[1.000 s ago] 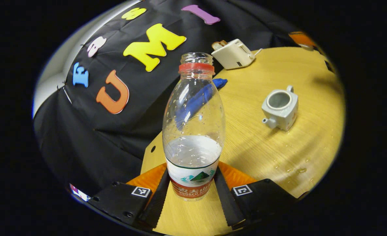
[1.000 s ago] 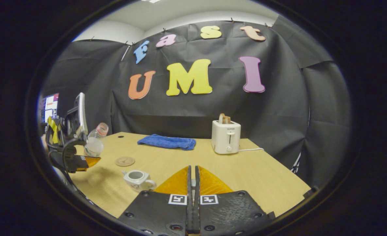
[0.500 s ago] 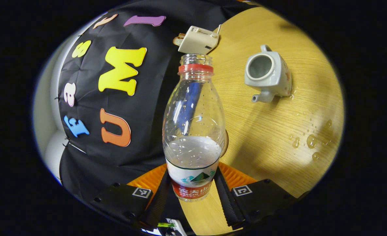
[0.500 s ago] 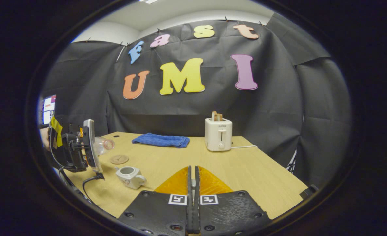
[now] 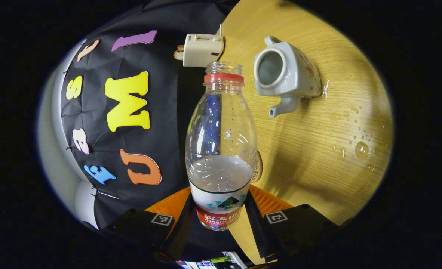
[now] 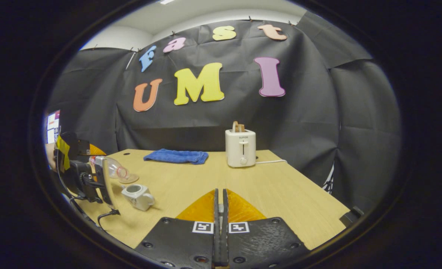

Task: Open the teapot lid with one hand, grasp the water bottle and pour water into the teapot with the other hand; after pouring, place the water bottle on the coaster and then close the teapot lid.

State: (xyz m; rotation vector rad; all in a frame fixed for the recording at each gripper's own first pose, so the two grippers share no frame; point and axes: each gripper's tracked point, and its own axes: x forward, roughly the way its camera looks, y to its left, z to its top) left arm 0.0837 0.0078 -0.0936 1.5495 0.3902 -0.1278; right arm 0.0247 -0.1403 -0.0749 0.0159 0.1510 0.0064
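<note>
Big wooden table [image 6: 273,194] with a white toaster [image 6: 240,148] and blue towel [image 6: 176,155] at the back. Nearer the left edge, teapot [image 5: 284,73] sitting open, no lid on, water drops [image 5: 357,144] beside it. Left gripper [image 5: 218,216] clamped on the water bottle [image 5: 221,145], tipped toward the teapot, uncapped, partly full. Right gripper [image 6: 219,216] closed flat, fingers together, hard to tell if anything is pinched between them.

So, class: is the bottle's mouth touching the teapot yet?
Apart. In the right gripper view the tilted bottle has its mouth above and left of the teapot, with bare table showing between them.
</note>
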